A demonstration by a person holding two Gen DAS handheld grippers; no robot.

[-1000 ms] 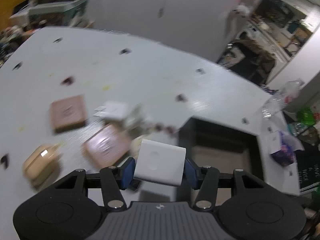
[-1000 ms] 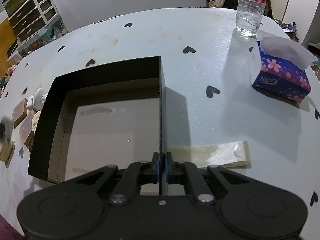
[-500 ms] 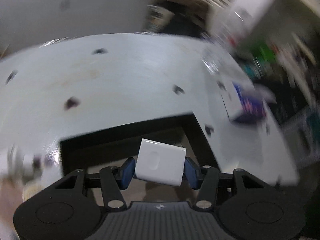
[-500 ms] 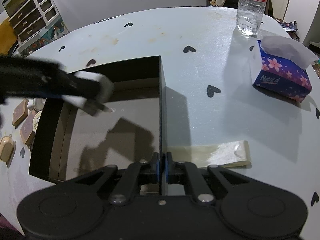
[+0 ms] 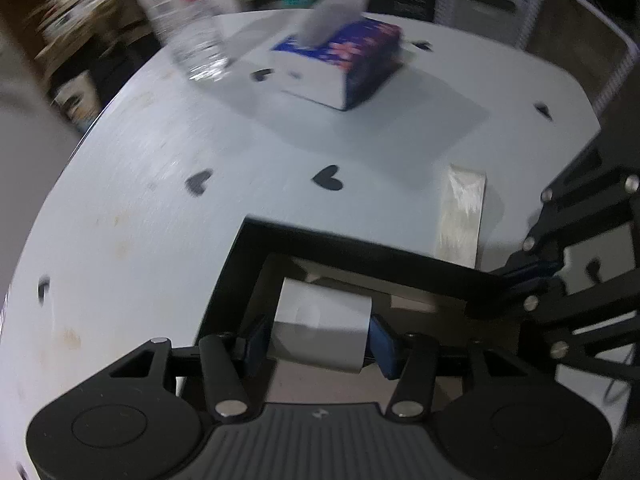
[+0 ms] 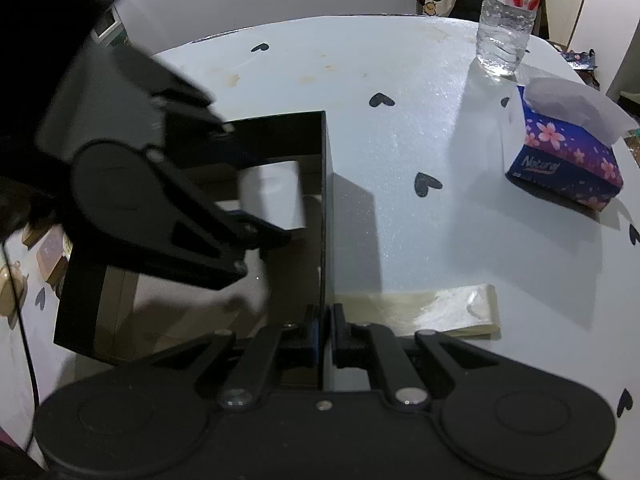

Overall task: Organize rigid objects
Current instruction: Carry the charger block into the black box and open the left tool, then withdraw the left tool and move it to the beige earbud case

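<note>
A white block is clamped between the blue pads of the left gripper and is held inside the black box, close to its far right corner; whether the floor is touched cannot be told. The right gripper is pinched shut on the box's right wall, so the box is steadied. More items are seen on the table to the left of the box, not yet packed. The placing step is judged nearly done. If the pads are opened while the block is above the floor, it may be dropped and tipped onto an edge. If the block is pushed against the wall, the thin wall may be bent or the box dragged out of the right grip. The two grippers are close together, so a knock between them is possible on withdrawal.
</note>
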